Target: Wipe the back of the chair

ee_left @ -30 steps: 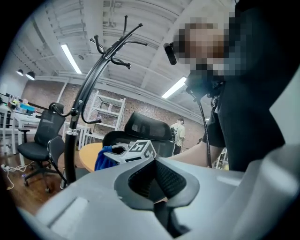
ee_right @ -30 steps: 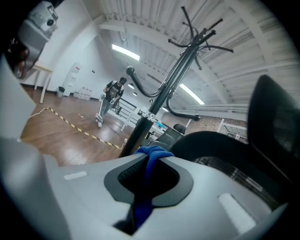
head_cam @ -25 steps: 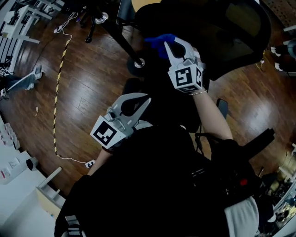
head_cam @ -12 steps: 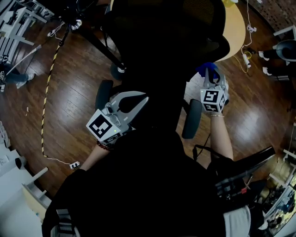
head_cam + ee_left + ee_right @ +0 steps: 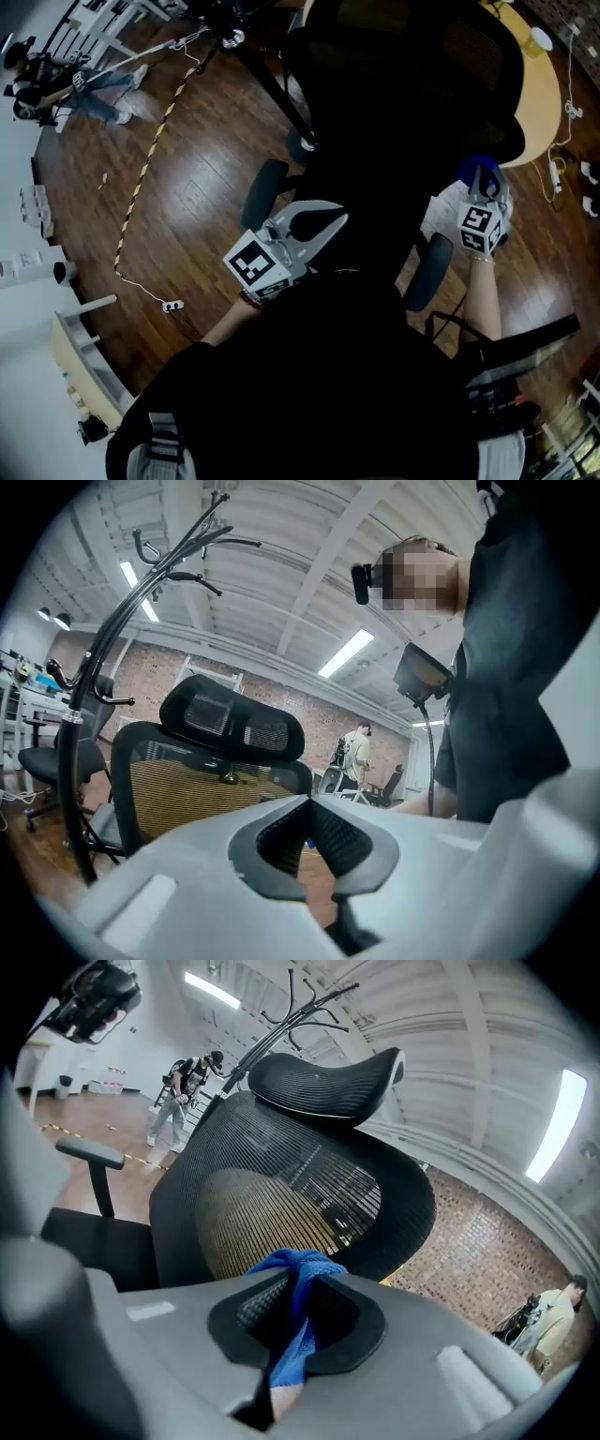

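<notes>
Blue cloth [image 5: 298,1267] held at right edge of chair [image 5: 403,112] back; contact unconfirmed.

Found right gripper [image 5: 483,174] clamped on the blue cloth, just right of the chair's backrest and above its right armrest [image 5: 427,272]. Noted cloth bunched above the 2 jaws and trailing down between them. Could not confirm cloth touching the chair's mesh. Found left gripper [image 5: 337,221] behind the chair back, beside its left armrest [image 5: 262,192], 2 jaws met at the tips, nothing between. Noted headrest [image 5: 232,719] atop the chair and coat stand [image 5: 103,667] left of the chair.
</notes>
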### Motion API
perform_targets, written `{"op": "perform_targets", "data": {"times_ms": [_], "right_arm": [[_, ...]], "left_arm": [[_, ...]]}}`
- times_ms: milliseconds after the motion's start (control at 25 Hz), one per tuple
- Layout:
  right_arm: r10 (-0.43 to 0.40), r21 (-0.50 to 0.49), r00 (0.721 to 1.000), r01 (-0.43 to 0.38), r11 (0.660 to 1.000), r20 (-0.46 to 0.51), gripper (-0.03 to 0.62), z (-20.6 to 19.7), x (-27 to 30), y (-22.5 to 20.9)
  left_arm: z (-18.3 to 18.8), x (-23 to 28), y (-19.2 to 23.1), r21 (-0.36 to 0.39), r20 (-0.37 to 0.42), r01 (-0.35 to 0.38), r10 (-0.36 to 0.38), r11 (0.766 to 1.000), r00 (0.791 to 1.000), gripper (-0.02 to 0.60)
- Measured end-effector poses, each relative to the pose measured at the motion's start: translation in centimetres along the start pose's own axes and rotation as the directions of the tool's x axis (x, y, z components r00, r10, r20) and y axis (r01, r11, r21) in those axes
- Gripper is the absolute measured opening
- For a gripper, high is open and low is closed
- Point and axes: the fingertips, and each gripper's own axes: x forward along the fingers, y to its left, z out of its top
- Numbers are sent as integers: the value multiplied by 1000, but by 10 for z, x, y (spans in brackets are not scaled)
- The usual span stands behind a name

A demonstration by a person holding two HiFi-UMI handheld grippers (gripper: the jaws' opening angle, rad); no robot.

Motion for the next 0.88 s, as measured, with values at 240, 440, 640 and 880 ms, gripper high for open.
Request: {"op": "perform_targets", "data": {"times_ms": [240, 440, 640, 880], "right_arm": [[23, 40, 1000, -22, 999, -11, 26, 26, 18, 25], [10, 49, 1000, -10, 999, 1, 26, 59, 29, 47], [73, 5, 997, -74, 997, 35, 26, 94, 50, 76], [94, -21, 995, -93, 995, 35, 26, 126, 58, 95]], "left_arm": [[1, -26, 38, -17, 1, -73, 73, 997, 997, 5], [9, -45, 41, -16, -5, -68, 68, 998, 998, 5], [11, -68, 58, 1, -14, -99, 99, 995, 995, 5], [28, -94, 80, 4, -9, -120, 120, 993, 993, 5]]}}
